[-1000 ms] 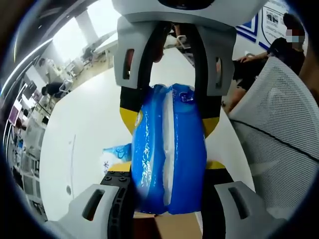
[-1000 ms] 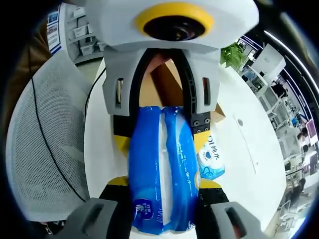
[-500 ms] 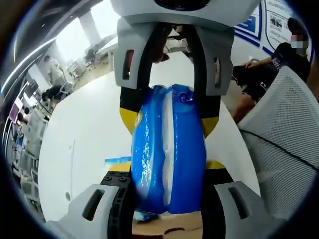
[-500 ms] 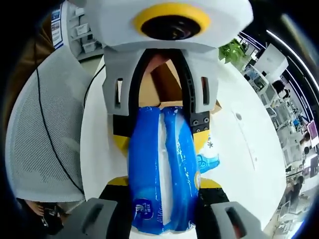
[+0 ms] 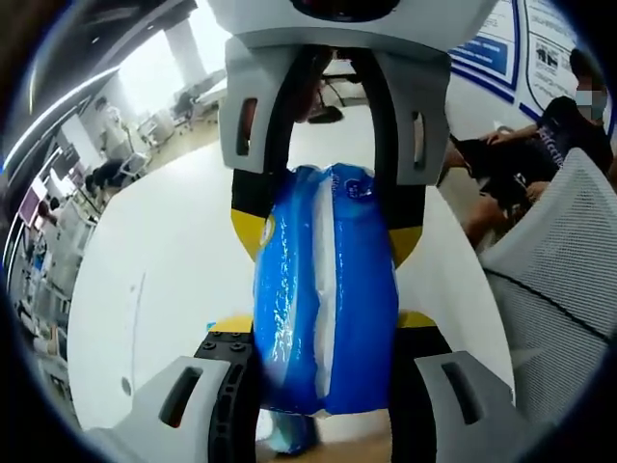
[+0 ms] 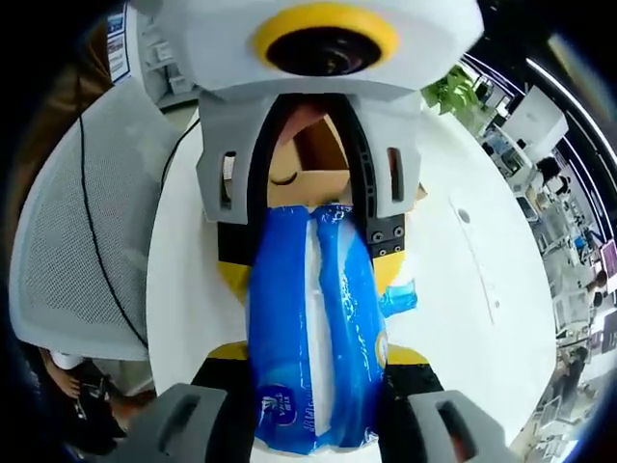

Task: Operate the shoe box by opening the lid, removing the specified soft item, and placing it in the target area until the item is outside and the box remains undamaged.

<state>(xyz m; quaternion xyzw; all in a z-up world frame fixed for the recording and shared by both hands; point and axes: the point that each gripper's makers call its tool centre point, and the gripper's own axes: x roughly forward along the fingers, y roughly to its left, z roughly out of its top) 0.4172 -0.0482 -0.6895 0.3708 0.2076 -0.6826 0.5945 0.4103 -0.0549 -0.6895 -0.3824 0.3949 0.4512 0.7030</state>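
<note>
Blue tissue pack (image 5: 326,299) clamped between both hand-held grippers, apparently lifted

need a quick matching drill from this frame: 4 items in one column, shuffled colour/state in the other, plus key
Items
1. tissue pack
2. shoe box
3. table
4. mesh chair

Descriptions
A. white round top
B. brown cardboard, behind the opposite gripper
C. blue plastic, clamped at both ends
D. grey-white netting beside the table

Pairs: 1-C, 2-B, 3-A, 4-D

The left gripper and right gripper each grip one end of the pack.
</note>
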